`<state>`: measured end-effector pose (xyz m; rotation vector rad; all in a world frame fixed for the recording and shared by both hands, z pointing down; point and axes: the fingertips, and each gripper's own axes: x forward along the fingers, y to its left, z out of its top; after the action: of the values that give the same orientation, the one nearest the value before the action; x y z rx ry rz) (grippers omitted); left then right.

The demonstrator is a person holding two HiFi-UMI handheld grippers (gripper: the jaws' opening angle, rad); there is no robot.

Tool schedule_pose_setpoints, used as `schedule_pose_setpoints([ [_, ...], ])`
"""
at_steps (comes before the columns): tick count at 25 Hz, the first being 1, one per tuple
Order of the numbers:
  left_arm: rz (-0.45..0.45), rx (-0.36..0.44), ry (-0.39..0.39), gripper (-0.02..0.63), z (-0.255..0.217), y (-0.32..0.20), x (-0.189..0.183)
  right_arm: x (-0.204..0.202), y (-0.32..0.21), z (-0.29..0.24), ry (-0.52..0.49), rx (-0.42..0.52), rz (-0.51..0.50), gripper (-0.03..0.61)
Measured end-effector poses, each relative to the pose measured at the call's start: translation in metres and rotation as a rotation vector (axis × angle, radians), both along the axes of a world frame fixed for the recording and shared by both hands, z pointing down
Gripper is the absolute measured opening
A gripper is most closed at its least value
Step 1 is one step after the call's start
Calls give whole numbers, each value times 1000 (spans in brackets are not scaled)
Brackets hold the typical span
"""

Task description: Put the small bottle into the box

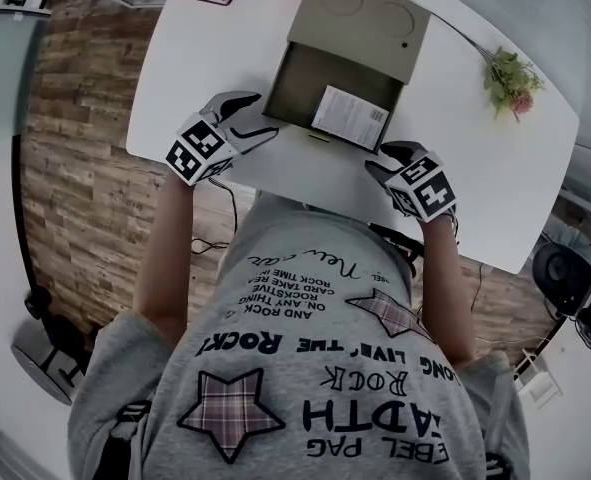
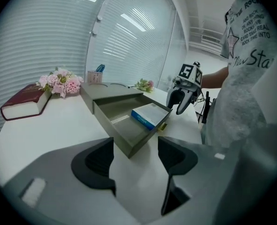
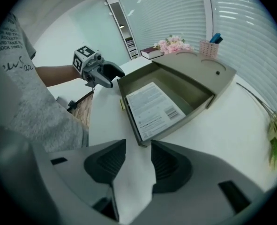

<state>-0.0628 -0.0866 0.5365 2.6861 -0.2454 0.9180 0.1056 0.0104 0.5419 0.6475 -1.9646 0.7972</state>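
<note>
**Grippers open at box front, carton inside tray**

Box [image 1: 360, 18] sits on the white table [image 1: 205, 58], olive-grey, with its open tray facing the person. A flat white carton [image 1: 350, 116] with a printed label and a blue side lies in the tray against the near right corner. No bottle can be made out apart from this carton.

Left gripper [image 1: 250, 118]: jaws spread wide, nothing between the pads, only bare table. It stands just beside the tray's near left corner; its own view shows that corner ahead of the jaws. Contact with the box wall cannot be told.

Right gripper [image 1: 395, 158]: jaws parted, also empty, pointing steeply down at the table just in front of the tray's near right corner. The carton's label end lies just beyond the tips, behind the tray wall.

A small yellowish tab [image 2: 162, 125] sticks out from the tray's near wall.

Table periphery: a dark red book [image 2: 23, 104] and pink flowers [image 2: 61, 82] on the far side, a pen cup [image 2: 95, 76] behind the box, a flower sprig [image 1: 510, 78] well off to the right.
</note>
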Motion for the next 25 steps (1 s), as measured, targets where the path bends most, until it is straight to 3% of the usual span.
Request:
schedule_pose_setpoints([
  [7,-18,10,-70,297,16,-6,2,3,-4,5,31,6,14,135],
  [12,-7,23,-93,195,23,-3,5,6,-6,6,42,13,25,114],
  [25,-37,5,-86,181,21,-1,2,5,-5,4,74,30,11,93],
])
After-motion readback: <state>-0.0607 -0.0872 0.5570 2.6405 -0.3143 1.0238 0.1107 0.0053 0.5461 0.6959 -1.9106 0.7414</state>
